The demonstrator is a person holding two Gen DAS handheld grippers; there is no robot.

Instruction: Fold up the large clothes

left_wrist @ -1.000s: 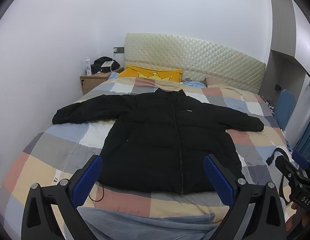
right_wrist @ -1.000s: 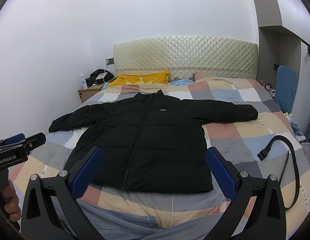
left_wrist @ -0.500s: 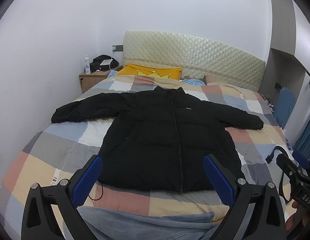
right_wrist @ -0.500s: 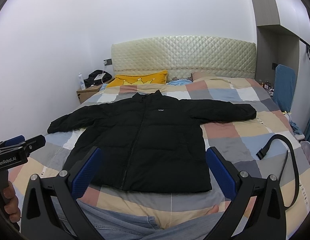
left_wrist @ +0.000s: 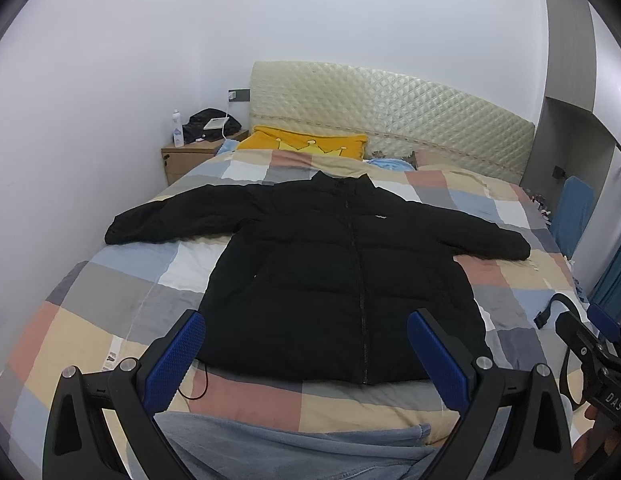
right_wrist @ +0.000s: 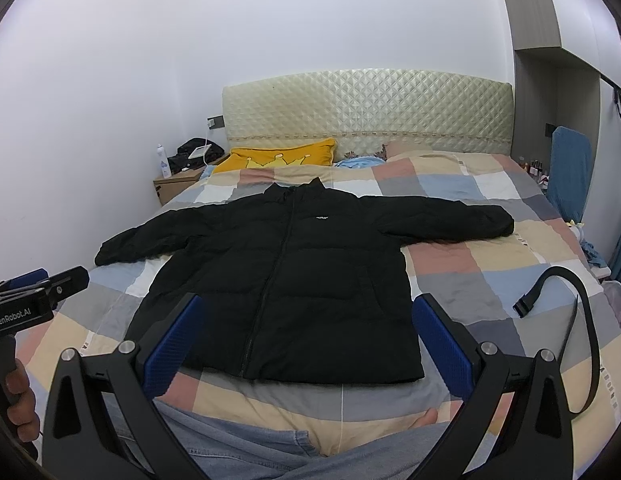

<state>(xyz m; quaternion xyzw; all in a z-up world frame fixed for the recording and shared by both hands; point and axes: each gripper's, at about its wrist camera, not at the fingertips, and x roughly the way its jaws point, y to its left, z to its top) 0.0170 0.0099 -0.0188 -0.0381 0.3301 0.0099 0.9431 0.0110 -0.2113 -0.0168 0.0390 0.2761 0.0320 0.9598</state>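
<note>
We hold the left gripper (left_wrist: 306, 354) and right gripper (right_wrist: 306, 334) wide-jawed and empty above the bed's foot edge, where the black zipped puffer jacket (left_wrist: 342, 280) lies spread front-up, sleeves outstretched, seemingly ready for folding.

Jacket chest logo (right_wrist: 322, 217) text illegible
</note>
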